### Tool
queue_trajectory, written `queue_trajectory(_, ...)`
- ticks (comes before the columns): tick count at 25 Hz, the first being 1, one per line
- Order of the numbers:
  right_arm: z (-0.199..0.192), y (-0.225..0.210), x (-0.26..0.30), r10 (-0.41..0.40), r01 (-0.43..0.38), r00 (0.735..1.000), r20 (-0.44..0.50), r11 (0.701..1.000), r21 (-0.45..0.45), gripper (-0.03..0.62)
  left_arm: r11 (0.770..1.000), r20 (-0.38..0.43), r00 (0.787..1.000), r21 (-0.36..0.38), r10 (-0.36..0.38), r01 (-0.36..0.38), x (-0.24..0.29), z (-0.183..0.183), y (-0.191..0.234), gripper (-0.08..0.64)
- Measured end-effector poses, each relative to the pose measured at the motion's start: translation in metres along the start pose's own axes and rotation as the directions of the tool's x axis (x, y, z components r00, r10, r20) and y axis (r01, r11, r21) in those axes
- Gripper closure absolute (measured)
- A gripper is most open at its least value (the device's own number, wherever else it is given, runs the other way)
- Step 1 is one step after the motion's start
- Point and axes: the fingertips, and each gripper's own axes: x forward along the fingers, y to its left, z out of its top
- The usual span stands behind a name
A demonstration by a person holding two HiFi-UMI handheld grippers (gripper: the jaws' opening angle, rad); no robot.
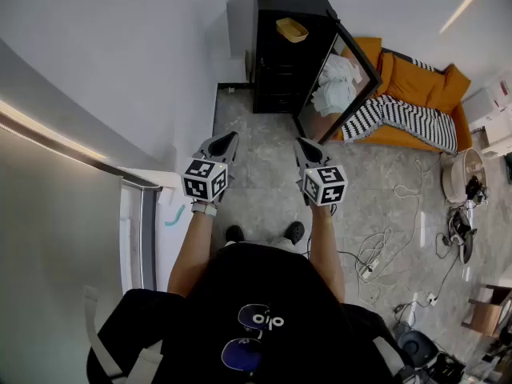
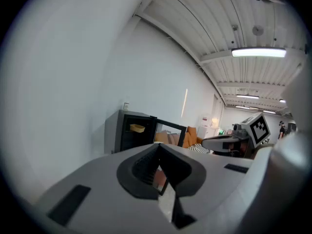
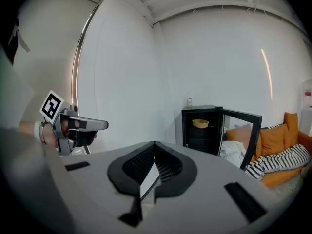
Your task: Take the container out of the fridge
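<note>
**Two empty tools held out toward an open fridge**

A person stands on a grey floor (image 1: 264, 130), well apart from a small black fridge (image 1: 240, 18) that stands against a white wall (image 1: 120, 46). The fridge's glass door (image 1: 340, 82) is swung open (toward an orange sofa (image 1: 416, 86) to the fridge's right). A shallow yellow container (image 1: 291, 30) sits on the fridge's top shelf. The left tool (image 1: 228, 140) and right tool (image 1: 302, 145) point toward the fridge side by side, each clenched on nothing.
</note>
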Motion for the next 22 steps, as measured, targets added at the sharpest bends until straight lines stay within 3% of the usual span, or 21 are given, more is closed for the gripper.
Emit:
queue_trajectory(12,0.002,0.006,0.001,-0.025,0.025,1.0,0.002,1.0,-0.009,0.583,0.999,0.004,0.999,0.002,-0.033,0.033,0.001,0.002,0.004,0.555)
queue_trajectory(22,0.002,0.016,0.001,-0.126,0.126,0.992,0.029,0.992,0.012,0.583,0.993,-0.007,0.993,0.002,-0.115,0.115,-0.006,-0.005,0.011,0.555)
